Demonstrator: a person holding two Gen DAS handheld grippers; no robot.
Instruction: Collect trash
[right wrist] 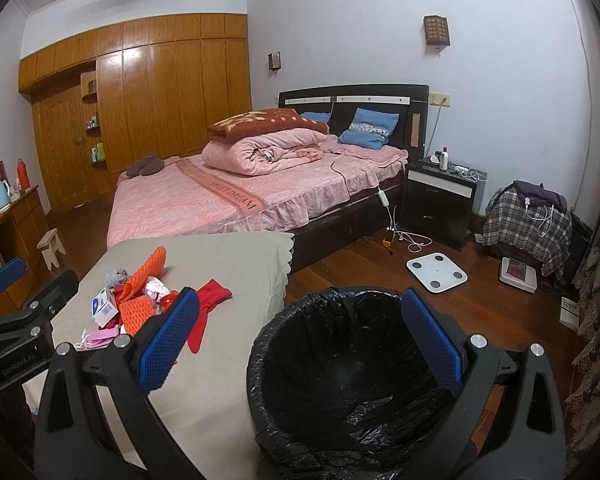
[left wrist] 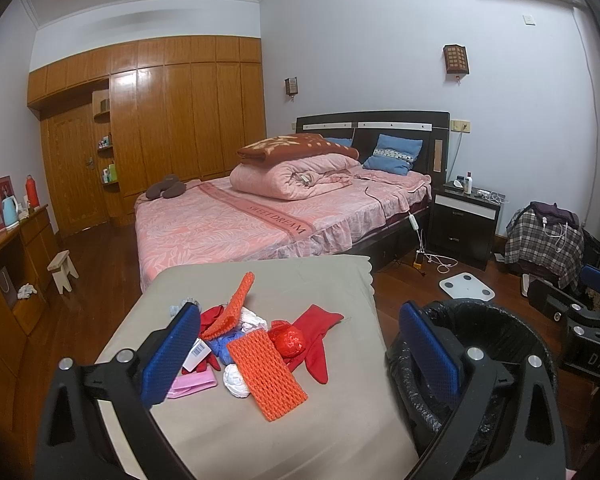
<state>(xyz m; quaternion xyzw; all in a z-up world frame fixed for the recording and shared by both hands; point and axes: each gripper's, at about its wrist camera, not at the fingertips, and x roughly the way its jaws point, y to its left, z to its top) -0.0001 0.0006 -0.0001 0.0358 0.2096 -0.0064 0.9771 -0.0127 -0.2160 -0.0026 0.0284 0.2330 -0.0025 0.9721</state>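
Left wrist view: left gripper [left wrist: 300, 354] hangs spread and empty over the trash pile [left wrist: 256, 344] heaped mid-table [left wrist: 332, 280], handy to the lined bin [right wrist: 340, 380] alongside (apparently empty); right gripper [right wrist: 300, 348], likewise released, waits above it; two orange foam nets [left wrist: 268, 372], one red glove [left wrist: 316, 336]

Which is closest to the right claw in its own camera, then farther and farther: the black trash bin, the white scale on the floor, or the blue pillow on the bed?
From the right claw:
1. Black trash bin, right under it, between its fingers.
2. White scale, on the floor past the bin.
3. Blue pillow, far back by the headboard.
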